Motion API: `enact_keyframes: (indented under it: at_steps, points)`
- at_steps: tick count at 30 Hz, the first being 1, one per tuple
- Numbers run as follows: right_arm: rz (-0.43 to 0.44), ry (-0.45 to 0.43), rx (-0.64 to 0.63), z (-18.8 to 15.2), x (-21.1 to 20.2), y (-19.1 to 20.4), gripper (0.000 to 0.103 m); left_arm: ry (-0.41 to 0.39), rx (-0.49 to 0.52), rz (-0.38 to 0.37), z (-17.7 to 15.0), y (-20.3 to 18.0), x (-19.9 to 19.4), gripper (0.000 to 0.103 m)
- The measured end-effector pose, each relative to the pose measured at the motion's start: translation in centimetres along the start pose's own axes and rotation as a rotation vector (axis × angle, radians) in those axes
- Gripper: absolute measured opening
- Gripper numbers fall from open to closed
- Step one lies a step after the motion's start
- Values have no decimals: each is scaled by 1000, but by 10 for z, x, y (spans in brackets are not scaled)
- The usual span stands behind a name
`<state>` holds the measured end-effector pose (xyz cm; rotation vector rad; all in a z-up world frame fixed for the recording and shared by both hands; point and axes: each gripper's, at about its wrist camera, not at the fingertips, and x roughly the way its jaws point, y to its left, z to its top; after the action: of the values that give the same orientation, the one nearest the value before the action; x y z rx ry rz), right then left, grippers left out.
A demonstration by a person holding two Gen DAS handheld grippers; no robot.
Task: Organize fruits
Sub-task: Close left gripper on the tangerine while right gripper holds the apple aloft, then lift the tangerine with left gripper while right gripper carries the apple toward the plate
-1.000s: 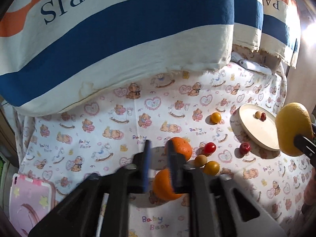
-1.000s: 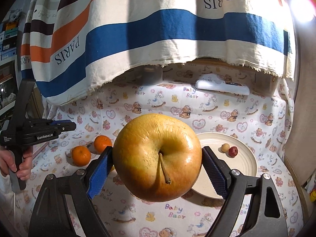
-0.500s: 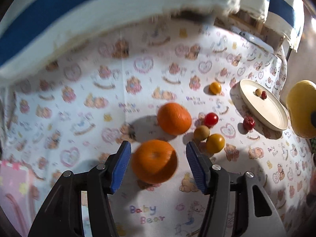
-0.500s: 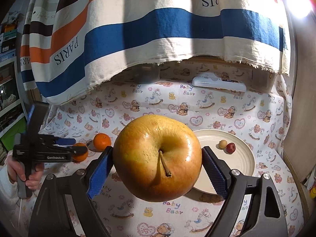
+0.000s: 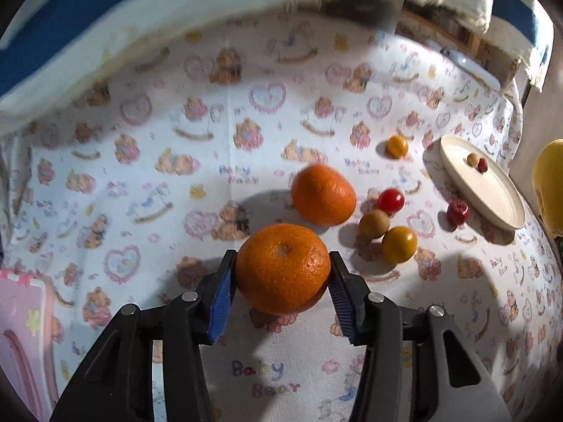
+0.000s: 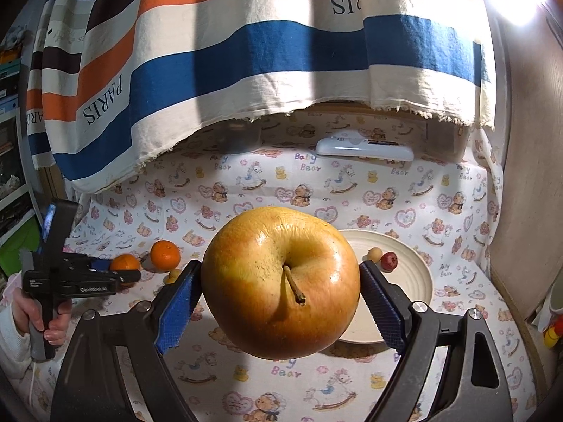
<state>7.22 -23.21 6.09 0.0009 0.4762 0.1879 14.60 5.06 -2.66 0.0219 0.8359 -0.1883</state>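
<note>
Here the left gripper [image 5: 281,274] has its jaws closing on the near tangerine [image 5: 282,268], both blue pads already touching the fruit's sides, which rests on the baby-bear cloth [image 5: 140,183] in the near middle of the left wrist view. Just beyond it and slightly right lies a second tangerine [image 5: 323,194], close to the first but apart from it. To the right of that sit a red cherry tomato [image 5: 391,200], a brownish round fruit [image 5: 374,223] and a yellow cherry tomato [image 5: 399,244], bunched together. Farther right a wrinkled red fruit [image 5: 457,212] lies just beside the near rim of the cream plate [image 5: 499,197], and another yellow tomato [image 5: 397,146] sits alone farther back.

On the plate, toward its far side, rest a small tan fruit [image 6: 374,254] and a small red fruit [image 6: 390,259], touching or nearly so.

The right gripper [image 6: 279,290] stands wide, clamped on a large yellow apple [image 6: 279,286] with its stem facing the camera, held above the cloth in front of the plate. At the left of the right wrist view a hand [image 6: 42,320] grips the left gripper's handle. A striped cloth [image 6: 246,52] printed PARIS hangs over the far side, with a white device [image 6: 364,149] lying under its edge
</note>
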Motion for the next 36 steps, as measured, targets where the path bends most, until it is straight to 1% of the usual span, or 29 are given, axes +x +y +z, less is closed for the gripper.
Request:
enact_keyframes:
  at_steps: [4,7,13,17,22,24,30,36]
  points:
    - [-13,-20,-3,3,-6,-4,89,-98,29,11,5,-8,-28,48]
    - [-17,-32,9,5,-10,-8,89,-149,54,10,11,-17,-47,49]
    - [-27,-40,20,6,-17,-13,89,-215,91,-18,22,-36,-72,49]
    - [-40,-46,23,5,-22,-18,89,-241,116,-31,25,-50,-79,49]
    - [-59,-49,41,3,-25,-27,89,-260,145,-52,30,-65,-85,49]
    - [-70,-47,52,2,-25,-34,89,-257,145,-75,34,-71,-83,49]
    - [-125,-56,90,3,-25,-60,89,-225,170,-132,44,-98,-63,49]
    - [-178,-57,142,11,-13,-95,89,-181,176,-223,60,-129,-37,49]
